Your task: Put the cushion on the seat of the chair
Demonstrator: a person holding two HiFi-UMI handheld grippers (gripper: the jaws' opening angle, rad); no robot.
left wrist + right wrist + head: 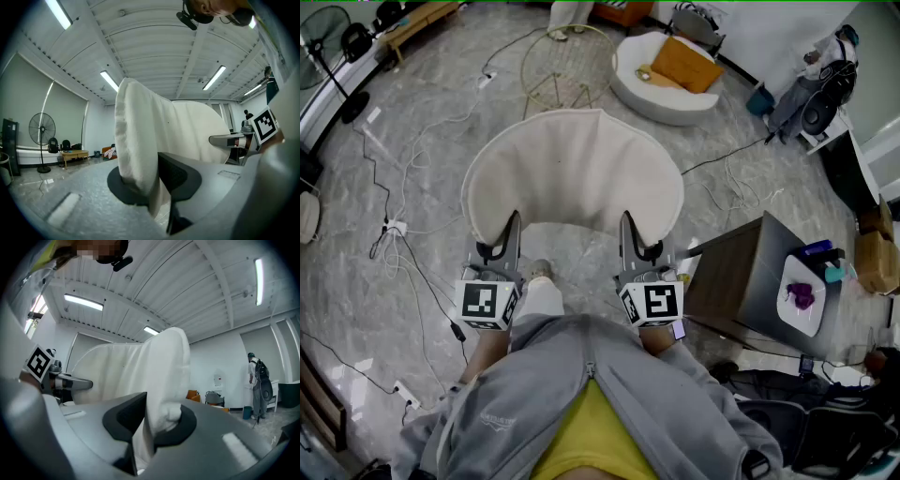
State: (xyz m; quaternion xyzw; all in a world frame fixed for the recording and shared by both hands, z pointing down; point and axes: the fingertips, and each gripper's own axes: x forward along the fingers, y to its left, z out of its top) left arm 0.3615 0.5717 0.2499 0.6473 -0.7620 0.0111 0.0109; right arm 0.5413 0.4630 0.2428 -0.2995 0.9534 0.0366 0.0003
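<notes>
I hold a round cream cushion (574,169) flat in front of me, above the floor. My left gripper (510,231) is shut on its near left edge, and my right gripper (628,231) is shut on its near right edge. In the left gripper view the cushion (140,140) stands up between the pinching jaws of the left gripper (151,182). The right gripper view shows the cushion (159,376) squeezed in the right gripper (151,420). A gold wire chair frame (567,67) with a bare seat stands on the floor beyond the cushion.
A white round chair (661,89) holding an orange cushion (686,64) stands at the back right. A dark side table (741,272) with a white plate (795,309) is close on my right. Cables (403,187) trail over the floor at left. A fan (328,56) stands far left.
</notes>
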